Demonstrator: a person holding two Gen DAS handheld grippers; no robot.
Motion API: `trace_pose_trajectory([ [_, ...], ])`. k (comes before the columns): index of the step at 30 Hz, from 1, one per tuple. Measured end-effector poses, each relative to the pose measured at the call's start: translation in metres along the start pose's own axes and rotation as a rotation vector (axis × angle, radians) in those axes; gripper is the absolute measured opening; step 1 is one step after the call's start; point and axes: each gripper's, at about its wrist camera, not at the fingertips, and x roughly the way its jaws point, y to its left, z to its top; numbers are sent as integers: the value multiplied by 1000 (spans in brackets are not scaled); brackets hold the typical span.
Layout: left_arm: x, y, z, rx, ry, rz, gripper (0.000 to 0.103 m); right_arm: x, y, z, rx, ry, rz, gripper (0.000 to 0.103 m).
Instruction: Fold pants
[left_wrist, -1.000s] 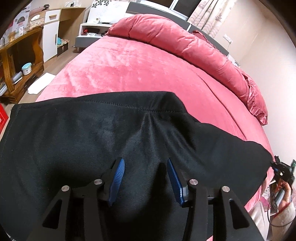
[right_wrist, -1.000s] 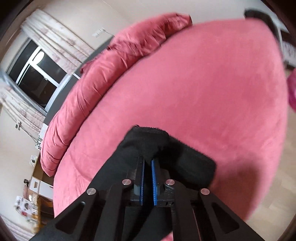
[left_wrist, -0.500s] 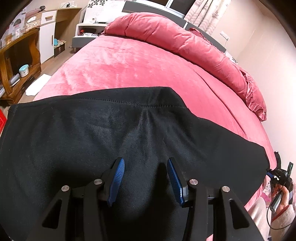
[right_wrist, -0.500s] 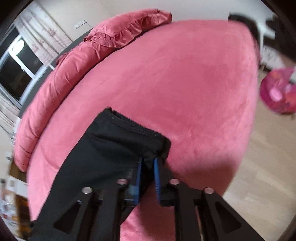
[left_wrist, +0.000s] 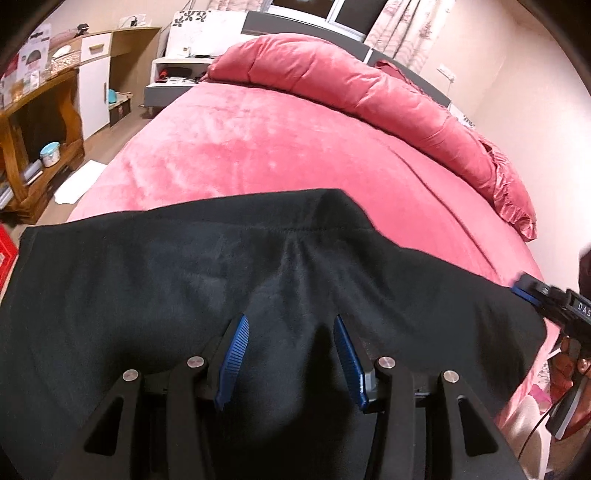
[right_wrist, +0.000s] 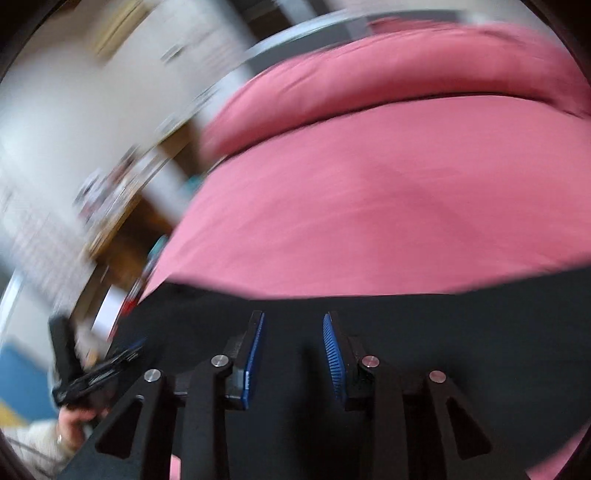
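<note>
Black pants (left_wrist: 147, 288) lie spread across the near part of a pink bed (left_wrist: 277, 147), their far edge folded along a stitched seam. My left gripper (left_wrist: 290, 319) stands open just over the cloth, with creases running up between its blue pads and neither pad pressing. The right gripper (right_wrist: 292, 315) is over the black pants (right_wrist: 443, 332) in a blurred view; its jaws are opening and no cloth is pinched between them. In the left wrist view the right gripper (left_wrist: 546, 299) shows at the pants' right end. The right wrist view catches the left gripper (right_wrist: 96, 373) at lower left.
A rolled pink duvet (left_wrist: 369, 85) lies along the head of the bed. A wooden shelf unit (left_wrist: 37, 122) and a white nightstand (left_wrist: 173, 70) stand on the left. The pink bed (right_wrist: 369, 203) stretches beyond the pants.
My right gripper let go of the pants' end, opened, and swung fast across the bed to a spot over the pants. The left gripper stayed where it was.
</note>
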Motion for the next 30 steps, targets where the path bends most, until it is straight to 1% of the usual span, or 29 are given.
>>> trace_pose_trajectory([
  [1, -1, 2, -2, 3, -4, 0, 49, 20, 22, 4, -54, 29, 43, 33],
  [3, -5, 4, -4, 11, -10, 1, 49, 50, 55, 11, -123, 61, 97, 33],
  [4, -6, 4, -5, 14, -16, 2, 49, 64, 68, 15, -137, 77, 128, 33],
  [5, -9, 5, -5, 20, -22, 1, 49, 81, 79, 22, -134, 100, 168, 33],
  [6, -11, 6, -6, 26, -28, 0, 49, 93, 86, 27, -119, 112, 190, 34],
  [7, -13, 6, -6, 33, -35, 2, 49, 105, 90, 31, -99, 121, 202, 40],
  [9, -15, 9, -4, 41, -47, 7, 49, 128, 96, 38, -63, 146, 212, 45],
  [10, -14, 11, -2, 39, -48, 9, 49, 139, 99, 39, -58, 169, 206, 45],
  [11, -13, 15, 0, 29, -50, 12, 49, 154, 101, 39, -63, 218, 195, 45],
  [12, -11, 18, 2, 16, -49, 12, 49, 159, 106, 35, -67, 246, 198, 44],
  [13, -9, 21, 4, 7, -44, 12, 49, 171, 105, 40, -68, 278, 214, 42],
  [14, -5, 25, 7, -4, -36, 11, 49, 180, 106, 38, -71, 306, 237, 37],
  [15, -1, 27, 10, -14, -29, 9, 49, 184, 108, 37, -89, 313, 235, 18],
  [16, 2, 28, 13, -18, -23, 7, 49, 189, 111, 38, -117, 311, 212, 11],
  [17, 6, 29, 17, -22, -16, 5, 49, 192, 113, 41, -131, 300, 183, 11],
  [19, 13, 32, 26, -35, -11, 16, 49, 197, 113, 50, -115, 264, 141, 10],
  [20, 19, 34, 32, -45, 3, 37, 49, 202, 111, 55, -101, 248, 117, 9],
  [22, 33, 38, 39, -57, 35, 68, 49, 216, 108, 58, -107, 247, 85, 8],
  [23, 38, 38, 40, -48, 30, 76, 49, 220, 105, 57, -107, 248, 83, 8],
  [25, 42, 33, 39, 5, 16, 107, 49, 223, 98, 55, -84, 225, 96, 5],
  [27, 40, 26, 34, 49, 6, 138, 50, 220, 89, 54, -35, 207, 134, 6],
  [29, 34, 23, 30, 71, 31, 139, 50, 208, 78, 55, 22, 200, 178, 8],
  [30, 30, 23, 28, 73, 46, 137, 50, 200, 76, 56, 45, 181, 172, 11],
])
